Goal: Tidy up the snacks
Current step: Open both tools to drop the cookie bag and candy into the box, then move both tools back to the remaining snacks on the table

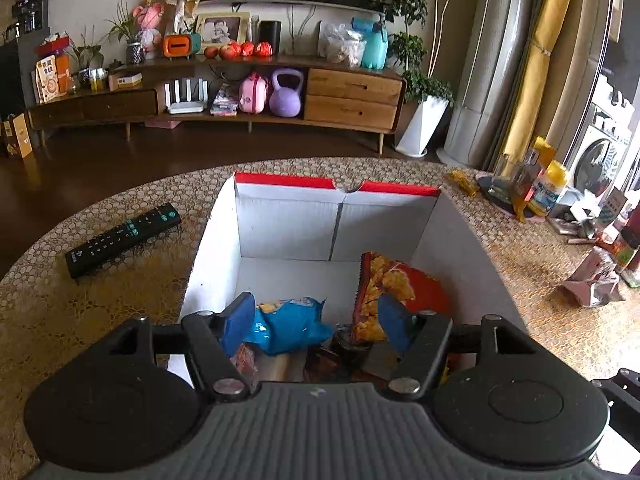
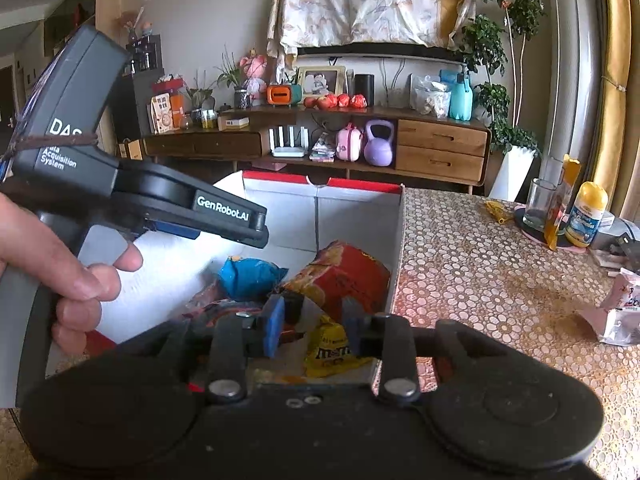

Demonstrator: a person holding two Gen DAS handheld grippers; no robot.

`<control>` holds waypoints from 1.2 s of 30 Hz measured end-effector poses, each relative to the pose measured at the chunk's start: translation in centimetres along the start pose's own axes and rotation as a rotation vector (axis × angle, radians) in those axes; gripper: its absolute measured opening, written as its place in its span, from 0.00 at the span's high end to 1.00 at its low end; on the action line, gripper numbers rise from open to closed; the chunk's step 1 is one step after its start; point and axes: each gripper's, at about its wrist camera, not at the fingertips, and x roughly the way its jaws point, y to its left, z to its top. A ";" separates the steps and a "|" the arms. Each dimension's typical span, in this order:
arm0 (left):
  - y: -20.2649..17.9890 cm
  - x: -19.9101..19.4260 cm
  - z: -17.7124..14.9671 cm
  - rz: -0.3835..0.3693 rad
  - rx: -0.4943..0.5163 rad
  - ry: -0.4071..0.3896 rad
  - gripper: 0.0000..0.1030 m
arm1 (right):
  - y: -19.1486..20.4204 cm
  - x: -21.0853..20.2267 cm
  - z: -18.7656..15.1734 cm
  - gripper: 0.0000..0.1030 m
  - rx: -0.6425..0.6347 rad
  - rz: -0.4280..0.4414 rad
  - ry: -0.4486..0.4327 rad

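Observation:
A white cardboard box [image 1: 288,228] with a red rim stands open on the table. It holds a blue snack bag [image 1: 288,322], a red-orange chip bag [image 1: 400,284] and darker packets at the near end. My left gripper [image 1: 316,324] is open and empty above the box's near end. In the right wrist view the box [image 2: 352,216] also holds the blue bag [image 2: 248,278], the red bag [image 2: 344,276] and a yellow candy bag [image 2: 332,350]. My right gripper [image 2: 314,330] is open and empty over the yellow bag. The left gripper's body [image 2: 152,200] hangs over the box's left side.
A black remote [image 1: 124,238] lies left of the box. A silver pouch [image 1: 592,280] lies on the patterned tablecloth to the right, also seen in the right wrist view [image 2: 616,312]. A glass [image 2: 538,204], a yellow-capped bottle [image 2: 586,216] and clutter stand at the far right.

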 end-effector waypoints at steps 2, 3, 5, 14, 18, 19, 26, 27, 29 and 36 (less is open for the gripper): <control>-0.4 -0.8 -0.2 -0.005 0.002 -0.014 0.30 | -0.2 -0.6 0.0 0.69 0.003 -0.002 -0.011; -0.7 -1.2 -0.3 -0.005 0.003 -0.021 0.27 | -0.3 -0.9 -0.1 0.69 0.006 -0.005 -0.017; -1.3 -1.9 -0.7 -0.011 0.007 -0.039 0.25 | -0.6 -1.5 -0.2 0.69 0.014 -0.007 -0.026; -5.3 -4.3 -2.0 -0.075 0.054 -0.078 0.24 | -3.8 -4.2 -2.1 0.66 0.066 -0.104 -0.053; -7.7 -5.0 -2.7 -0.114 0.098 -0.112 0.20 | -6.1 -5.0 -3.2 0.65 0.116 -0.170 -0.050; -8.3 -5.1 -2.8 -0.123 0.106 -0.116 0.20 | -6.6 -5.2 -3.5 0.64 0.127 -0.183 -0.051; -12.4 -5.1 -3.7 -0.200 0.167 -0.122 0.20 | -10.8 -6.9 -5.4 0.61 0.206 -0.280 -0.055; -13.0 -5.1 -3.7 -0.208 0.178 -0.124 0.20 | -11.4 -7.1 -5.7 0.61 0.218 -0.294 -0.056; -14.0 -5.1 -3.9 -0.224 0.200 -0.125 0.20 | -12.4 -7.5 -6.2 0.60 0.239 -0.317 -0.057; -17.5 -4.2 -3.2 -0.272 0.271 -0.136 0.20 | -16.0 -8.2 -7.3 0.57 0.314 -0.380 -0.059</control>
